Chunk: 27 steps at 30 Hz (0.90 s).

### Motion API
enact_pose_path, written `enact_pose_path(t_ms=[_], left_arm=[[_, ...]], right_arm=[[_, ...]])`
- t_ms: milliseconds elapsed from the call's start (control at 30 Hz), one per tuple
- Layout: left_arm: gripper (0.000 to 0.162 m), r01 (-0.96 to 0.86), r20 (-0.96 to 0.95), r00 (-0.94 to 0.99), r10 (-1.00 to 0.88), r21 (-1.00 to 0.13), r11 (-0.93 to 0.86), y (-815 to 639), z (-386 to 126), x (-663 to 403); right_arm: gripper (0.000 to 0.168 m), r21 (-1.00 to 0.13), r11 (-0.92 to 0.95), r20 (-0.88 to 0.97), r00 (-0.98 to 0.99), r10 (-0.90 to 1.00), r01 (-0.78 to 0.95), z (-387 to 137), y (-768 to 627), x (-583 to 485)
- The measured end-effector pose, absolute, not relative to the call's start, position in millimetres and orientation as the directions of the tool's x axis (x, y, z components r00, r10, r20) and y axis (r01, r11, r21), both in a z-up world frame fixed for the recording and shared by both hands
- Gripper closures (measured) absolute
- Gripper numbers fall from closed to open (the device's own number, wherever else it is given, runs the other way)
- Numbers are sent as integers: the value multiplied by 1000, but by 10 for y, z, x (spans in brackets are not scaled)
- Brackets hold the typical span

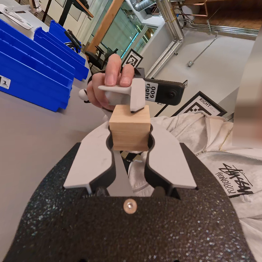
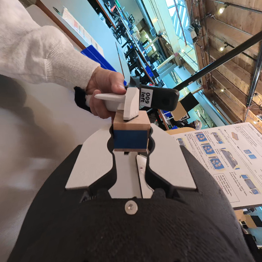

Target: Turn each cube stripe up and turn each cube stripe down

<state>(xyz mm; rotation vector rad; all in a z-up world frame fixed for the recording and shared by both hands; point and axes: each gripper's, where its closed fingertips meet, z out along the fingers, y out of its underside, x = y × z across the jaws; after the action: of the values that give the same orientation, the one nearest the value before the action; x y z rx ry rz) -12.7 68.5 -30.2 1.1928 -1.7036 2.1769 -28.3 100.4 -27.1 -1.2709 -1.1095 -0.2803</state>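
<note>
Both tools are clamped on the same cube (image 1: 129,132), which is held up in the air, clear of the counter (image 1: 35,127). In the left wrist view the left tool (image 1: 129,136) pinches the cube between its two white fingers (image 1: 90,163), and only plain wood faces that camera. The right tool (image 1: 136,109) comes in from beyond the cube, one white fingertip pressed on the cube's far face, a hand (image 1: 102,90) wrapped round its handle. In the right wrist view the right tool (image 2: 131,139) grips the cube (image 2: 130,126) on both sides (a broad blue stripe (image 2: 130,139) faces this camera), and the left tool (image 2: 131,113) presses on the cube's far face. Blue bins (image 1: 35,68) sit on the counter left of the cube; an instruction sheet (image 2: 221,160) lies right of it.
</note>
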Motion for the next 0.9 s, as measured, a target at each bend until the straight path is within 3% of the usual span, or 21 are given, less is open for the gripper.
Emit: enact_pose_path(t_ms=[200,300,400,500,633,900], left_arm=[[115,-468,625,-677,-389,-774,-427,764,-289,-84],[85,-366,597,-599,-533,-797,-481,990,-333,31],[83,-280,561,-482,-673,-826,-489,1220,-445,104],[82,-250,466,-355,-810,-882,-398,1336,-686,175],[85,-291,322,-235,-917,-923,-250,1316,-1063,286],[89,-362,85,-171,-982,-932,-17,1152,-1521,413]], right_arm=[[123,-646,263,743,512,431,717,-278,1041,-247],[123,-649,112,708,544,450,752,-263,1069,-25],[123,-641,-164,635,637,436,750,-261,1062,497],[123,-619,-475,516,780,355,625,-256,954,1195],[123,-554,-770,358,926,122,316,-215,710,2128],[123,-254,-949,187,954,-237,-186,-556,300,3344]])
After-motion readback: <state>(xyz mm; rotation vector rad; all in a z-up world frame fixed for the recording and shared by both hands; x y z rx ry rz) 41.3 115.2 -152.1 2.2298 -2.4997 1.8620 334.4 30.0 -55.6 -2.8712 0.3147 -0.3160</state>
